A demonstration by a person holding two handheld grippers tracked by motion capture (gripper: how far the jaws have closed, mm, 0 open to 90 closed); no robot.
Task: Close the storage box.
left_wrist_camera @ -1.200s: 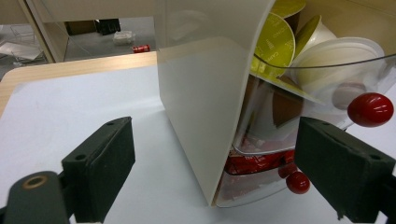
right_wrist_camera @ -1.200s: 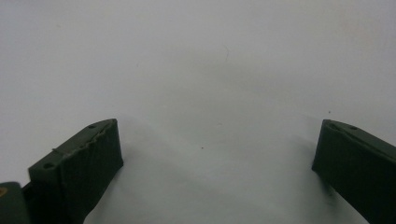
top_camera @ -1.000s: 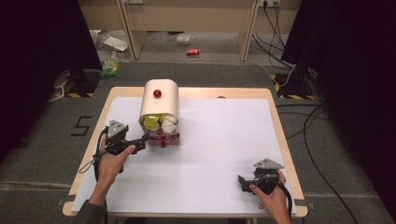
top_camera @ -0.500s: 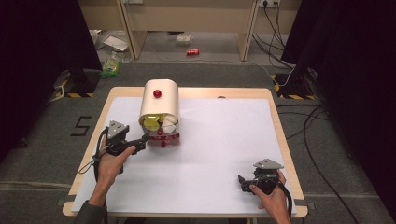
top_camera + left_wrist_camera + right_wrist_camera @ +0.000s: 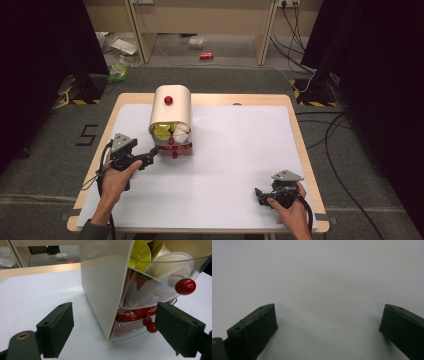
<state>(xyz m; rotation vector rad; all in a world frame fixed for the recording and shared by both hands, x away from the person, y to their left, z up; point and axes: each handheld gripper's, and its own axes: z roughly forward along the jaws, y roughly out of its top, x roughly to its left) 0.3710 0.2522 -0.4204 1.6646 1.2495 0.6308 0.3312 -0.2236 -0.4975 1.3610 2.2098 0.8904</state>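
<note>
A cream, round-topped drawer cabinet (image 5: 171,117) with a red knob (image 5: 168,100) on top stands at the table's back left. Its clear drawers hold yellow and white pods (image 5: 143,255) above and red packets (image 5: 130,315) below. My left gripper (image 5: 153,154) is level at its lower front. In the left gripper view the open jaws (image 5: 115,320) straddle the cabinet's front corner (image 5: 105,290); they have just closed a little, and the pads touch nothing. A red drawer knob (image 5: 185,286) sits above the right pad. My right gripper (image 5: 260,195) rests open near the front right edge, with bare white table between its jaws (image 5: 328,315).
A white sheet (image 5: 240,150) covers the wooden table. Beyond the far edge, a red can (image 5: 206,56) and a green bag (image 5: 119,70) lie on the floor. Cables (image 5: 330,135) run along the floor at the right.
</note>
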